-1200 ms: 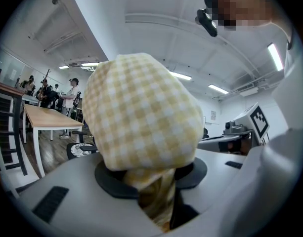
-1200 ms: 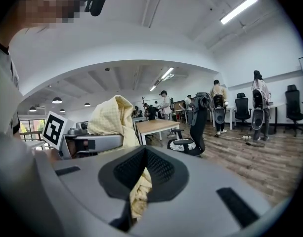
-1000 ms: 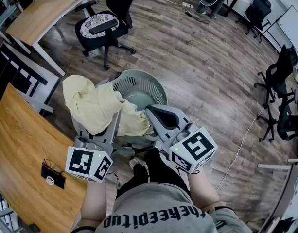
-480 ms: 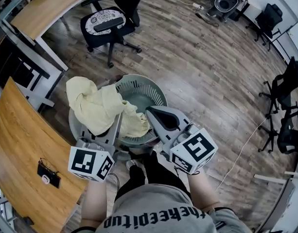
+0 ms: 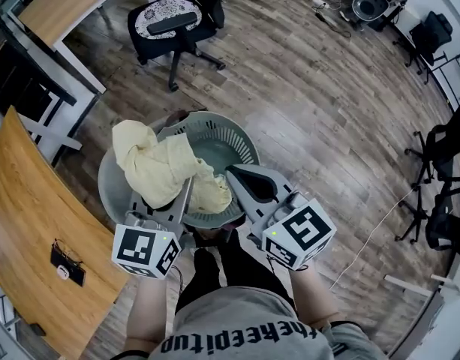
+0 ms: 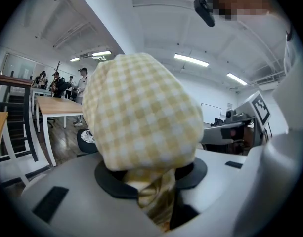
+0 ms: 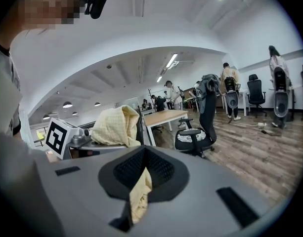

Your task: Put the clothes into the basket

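A pale yellow checked garment point(image 5: 156, 168) hangs over the left side of the round grey slatted basket point(image 5: 241, 130) on the floor. My left gripper point(image 5: 189, 181) is shut on a fold of it. In the left gripper view the cloth point(image 6: 141, 112) bulges over the jaws of that gripper point(image 6: 153, 184) and hides what lies ahead. My right gripper point(image 5: 229, 175) is shut on another edge of the garment above the basket's near rim. In the right gripper view a yellow strip point(image 7: 140, 191) is pinched at the right gripper point(image 7: 140, 179), and the garment's bulk point(image 7: 116, 127) lies over the left gripper.
A wooden desk point(image 5: 27, 216) with a small dark object point(image 5: 62, 264) runs along the left. A black office chair point(image 5: 173, 25) and another desk point(image 5: 72, 2) stand beyond the basket. More chairs point(image 5: 443, 141) and a floor cable point(image 5: 368, 235) are at the right.
Both grippers have sunk toward the basket with the garment still held. The cloth now hangs lower and closer over the basket's left rim.
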The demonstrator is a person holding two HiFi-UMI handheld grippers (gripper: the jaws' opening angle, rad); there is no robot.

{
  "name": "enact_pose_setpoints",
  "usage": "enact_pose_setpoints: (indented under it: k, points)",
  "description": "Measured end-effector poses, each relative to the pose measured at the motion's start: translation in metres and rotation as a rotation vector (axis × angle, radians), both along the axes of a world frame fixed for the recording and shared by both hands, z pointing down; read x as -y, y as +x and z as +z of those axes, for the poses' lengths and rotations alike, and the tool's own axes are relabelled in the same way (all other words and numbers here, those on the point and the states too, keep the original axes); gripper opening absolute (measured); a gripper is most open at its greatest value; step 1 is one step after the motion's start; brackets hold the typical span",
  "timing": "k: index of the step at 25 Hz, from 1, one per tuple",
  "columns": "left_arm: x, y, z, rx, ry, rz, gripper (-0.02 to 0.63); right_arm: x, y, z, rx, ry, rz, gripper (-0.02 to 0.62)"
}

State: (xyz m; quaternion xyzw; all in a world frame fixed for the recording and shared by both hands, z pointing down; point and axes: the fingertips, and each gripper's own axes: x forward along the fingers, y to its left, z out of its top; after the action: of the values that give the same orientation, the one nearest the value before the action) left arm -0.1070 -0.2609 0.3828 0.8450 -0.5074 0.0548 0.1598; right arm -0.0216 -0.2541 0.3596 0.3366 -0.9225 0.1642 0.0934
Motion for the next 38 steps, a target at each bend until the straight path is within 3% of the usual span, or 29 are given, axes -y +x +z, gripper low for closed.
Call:
enact_pose_setpoints:
  k: [17,38]
  points:
    - [0.007,0.005,0.075,0.042,-0.16,-0.018,0.161,0.017,0.0,0.053,-0.026,-0.107,-0.042,0.009]
    - [-0.003,0.03,0.137,0.103,-0.331,0.047,0.195,0.02,0.011,0.083,-0.037,-0.168,-0.05,0.008]
